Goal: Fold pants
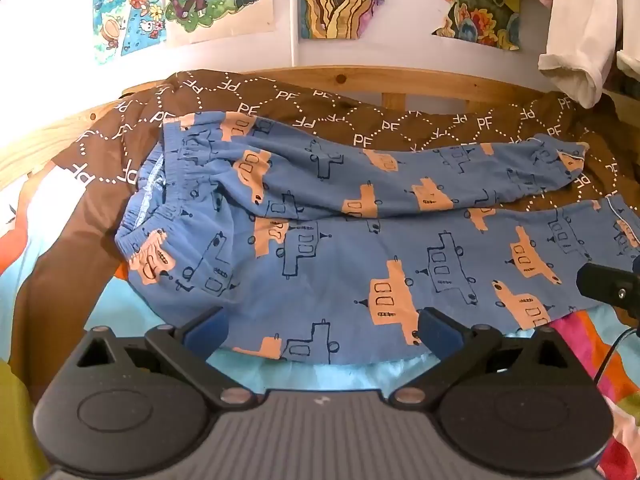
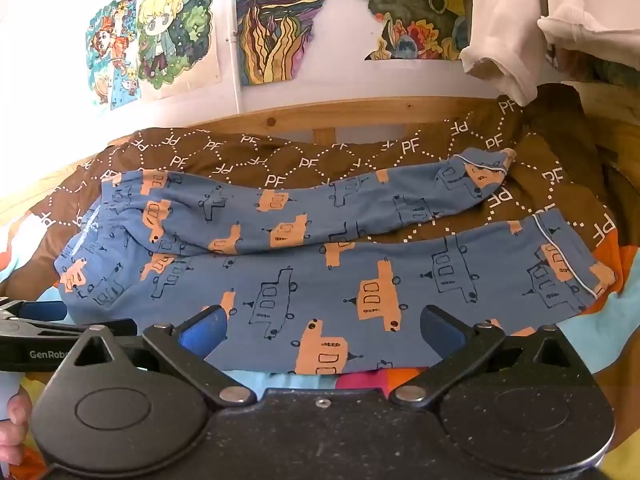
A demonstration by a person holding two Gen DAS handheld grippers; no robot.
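Observation:
Blue pants (image 1: 340, 248) printed with orange and outlined vehicles lie spread sideways on the bed, waistband (image 1: 160, 200) at the left and both legs running right, the far leg above the near one. My left gripper (image 1: 320, 328) is open and empty, its blue fingers (image 1: 206, 332) hovering over the near leg's front edge. In the right wrist view the pants (image 2: 320, 272) lie the same way, cuffs (image 2: 560, 256) at the right. My right gripper (image 2: 324, 328) is open and empty over the near leg.
A brown "PF" patterned quilt (image 1: 320, 108) lies under the pants, over a colourful sheet (image 1: 280, 372). A wooden bed rail (image 1: 360, 76) and a wall with drawings stand behind. White clothing (image 1: 580, 40) hangs at the upper right. The left gripper's body (image 2: 36, 332) shows at the right wrist view's left edge.

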